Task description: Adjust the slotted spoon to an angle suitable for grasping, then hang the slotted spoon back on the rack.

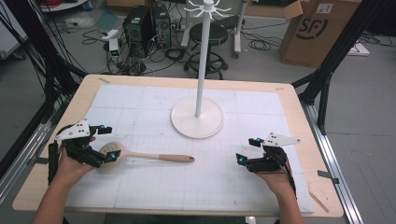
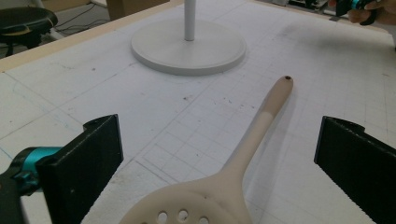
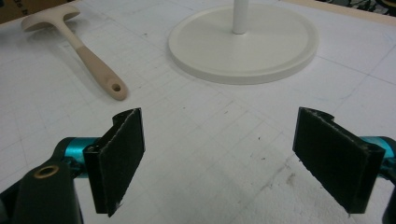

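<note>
Currently the left gripper (image 1: 106,142), jaws spread wide and pressing nothing, straddles the slotted spoon (image 1: 140,155), whose perforated head lies between them, handle pointing to 3 o'clock. It looks light, stiff and smooth; the neck seems the surest hold. Rightward, the right gripper (image 1: 248,150) stands open, empty.

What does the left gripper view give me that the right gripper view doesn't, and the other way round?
Left gripper view alone: the perforated head of the slotted spoon close up between the open jaws of the left gripper, untouched by them, and the person's other hand at the top right corner. Right gripper view alone: the spoon lying whole, off to the upper left, well away from the open, empty jaws of the right gripper. Both share the spoon's handle with its hanging hole, the white stand's round base and pole, and the gridded mat.
</note>
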A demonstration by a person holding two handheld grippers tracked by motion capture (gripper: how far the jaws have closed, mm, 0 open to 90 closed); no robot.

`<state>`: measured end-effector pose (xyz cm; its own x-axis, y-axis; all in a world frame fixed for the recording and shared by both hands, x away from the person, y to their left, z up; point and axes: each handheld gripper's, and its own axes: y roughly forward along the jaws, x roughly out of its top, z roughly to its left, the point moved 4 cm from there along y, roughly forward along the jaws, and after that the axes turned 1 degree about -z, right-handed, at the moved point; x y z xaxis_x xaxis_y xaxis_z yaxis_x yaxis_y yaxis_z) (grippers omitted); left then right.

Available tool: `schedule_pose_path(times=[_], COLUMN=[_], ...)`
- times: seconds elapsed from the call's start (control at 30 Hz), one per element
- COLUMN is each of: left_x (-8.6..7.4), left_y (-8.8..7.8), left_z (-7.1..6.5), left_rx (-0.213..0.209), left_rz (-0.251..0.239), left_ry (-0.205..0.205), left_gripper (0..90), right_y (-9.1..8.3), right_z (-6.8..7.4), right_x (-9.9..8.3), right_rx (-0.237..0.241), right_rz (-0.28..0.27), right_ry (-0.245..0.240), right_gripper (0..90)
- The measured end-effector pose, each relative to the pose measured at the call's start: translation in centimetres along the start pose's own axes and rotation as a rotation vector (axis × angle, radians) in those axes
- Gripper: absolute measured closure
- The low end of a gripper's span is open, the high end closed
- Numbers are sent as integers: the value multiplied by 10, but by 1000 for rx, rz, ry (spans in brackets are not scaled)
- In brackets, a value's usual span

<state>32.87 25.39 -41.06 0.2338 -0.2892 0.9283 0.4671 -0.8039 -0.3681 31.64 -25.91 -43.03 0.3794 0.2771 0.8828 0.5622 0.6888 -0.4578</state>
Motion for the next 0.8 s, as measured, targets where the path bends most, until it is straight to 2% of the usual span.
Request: schedule_pose_path(times=[0.2,0.43,0.57,0.7,0.8], left_x=[1,0,5,14,17], left_y=[4,10,15,25,37], left_z=[-1,-5,-10,-18,-22], left_rx=[-8,-23,-39,-65,-78], left_rz=[-1,38,31,40,76], left_ry=[4,16,23,52,71], left_gripper=[17,17,17,17,17], right_y=[3,0,-1,-6,-9], right_z=[-2,-3,-1,0,-1], right_x=[-1,-3,0,3,3], right_rx=[-12,-7,-13,-13,-18], right_rz=[7,7,14,-3,-10], right_ry=[-3,-2,-24,-20,-12], right_gripper=[155,155,155,155,155])
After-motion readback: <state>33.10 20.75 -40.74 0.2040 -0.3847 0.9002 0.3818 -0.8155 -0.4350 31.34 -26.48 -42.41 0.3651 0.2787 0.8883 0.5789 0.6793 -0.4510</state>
